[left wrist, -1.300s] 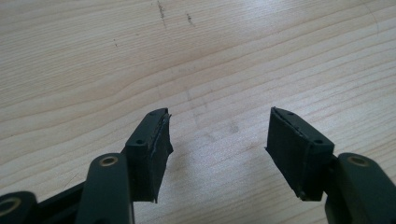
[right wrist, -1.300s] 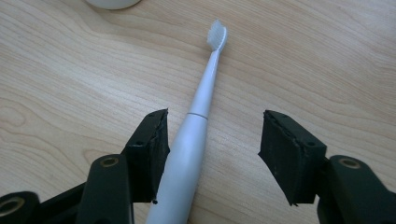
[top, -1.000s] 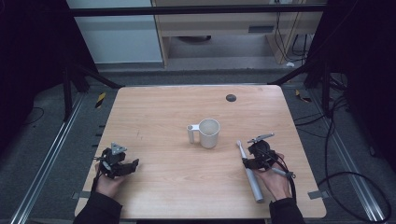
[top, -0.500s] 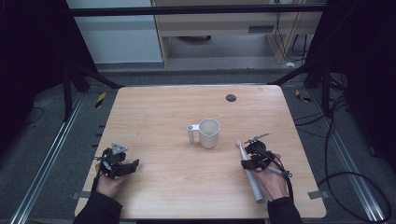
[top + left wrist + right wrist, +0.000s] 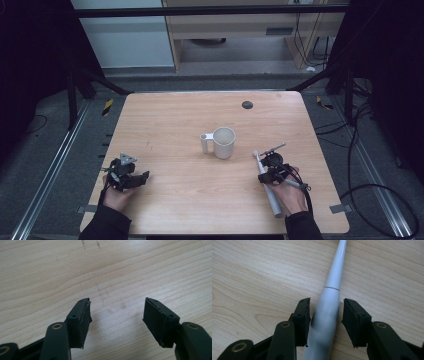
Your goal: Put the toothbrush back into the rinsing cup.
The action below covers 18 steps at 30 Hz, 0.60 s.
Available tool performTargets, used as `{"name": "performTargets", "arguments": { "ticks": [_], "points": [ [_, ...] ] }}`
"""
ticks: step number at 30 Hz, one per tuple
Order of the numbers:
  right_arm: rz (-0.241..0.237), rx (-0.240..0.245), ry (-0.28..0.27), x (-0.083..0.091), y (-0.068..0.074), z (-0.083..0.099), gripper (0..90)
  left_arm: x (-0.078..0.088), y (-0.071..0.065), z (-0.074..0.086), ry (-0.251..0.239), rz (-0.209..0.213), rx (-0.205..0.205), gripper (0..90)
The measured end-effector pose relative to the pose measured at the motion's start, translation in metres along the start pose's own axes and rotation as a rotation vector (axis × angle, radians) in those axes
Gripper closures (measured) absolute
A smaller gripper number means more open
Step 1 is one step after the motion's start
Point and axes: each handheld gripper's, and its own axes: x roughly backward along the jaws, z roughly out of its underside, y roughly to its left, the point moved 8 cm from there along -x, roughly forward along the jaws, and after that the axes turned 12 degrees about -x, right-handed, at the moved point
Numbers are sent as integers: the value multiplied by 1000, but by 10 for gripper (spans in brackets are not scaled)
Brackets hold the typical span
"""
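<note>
The white electric toothbrush (image 5: 329, 307) lies flat on the bench (image 5: 175, 125), right of the mug (image 5: 223, 142). The right gripper (image 5: 325, 315) straddles its handle, its jaws just now closing, a slim gap still on one side. The left gripper (image 5: 116, 312) rests wide open and empty.

We see the left gripper (image 5: 131, 176) low in its hand (image 5: 116, 196), jaws spread wide. The right gripper (image 5: 270, 167) has just been closing; whether its pads (image 5: 303, 315) press yet seems uncertain.
</note>
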Motion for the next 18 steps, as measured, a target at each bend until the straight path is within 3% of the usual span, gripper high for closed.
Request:
{"name": "performTargets", "arguments": {
  "ticks": [18],
  "points": [
    [-1,4,19,-5,2,3,643,-1,-1,1,4,6,-2,374]
  ]
}}
